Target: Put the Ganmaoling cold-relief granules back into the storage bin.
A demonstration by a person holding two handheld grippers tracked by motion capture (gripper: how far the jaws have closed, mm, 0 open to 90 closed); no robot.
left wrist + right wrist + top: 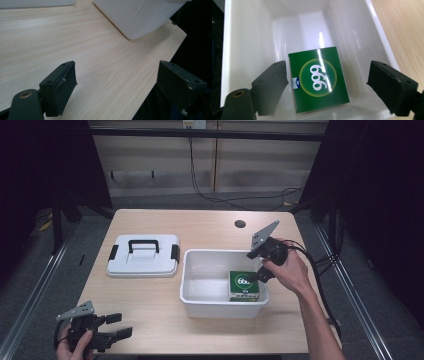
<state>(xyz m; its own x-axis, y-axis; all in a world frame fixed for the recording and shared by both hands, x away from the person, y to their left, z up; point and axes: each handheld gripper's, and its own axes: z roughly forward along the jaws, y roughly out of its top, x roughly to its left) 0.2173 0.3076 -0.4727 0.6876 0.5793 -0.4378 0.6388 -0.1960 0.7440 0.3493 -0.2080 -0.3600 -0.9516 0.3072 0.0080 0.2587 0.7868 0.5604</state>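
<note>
A green box (244,283) marked 999 lies flat in the right end of a white bin (200,307) at the table's middle. My right gripper (257,276) hangs over that end of the bin, pointing down. In the right gripper view the green box (318,78) rests on the floor of the bin (244,37), and the right gripper (327,66) stands open above it, its jaws well apart and not pressing on the box. My left gripper (119,325) rests at the table's front left corner. Its jaws are open with nothing between them (117,67).
A white lid (143,256) with a black handle and black clips lies flat to the left of the bin. A round cable hole (240,224) sits near the far edge. The bin's corner (140,17) shows ahead in the left gripper view, beside the table's front edge.
</note>
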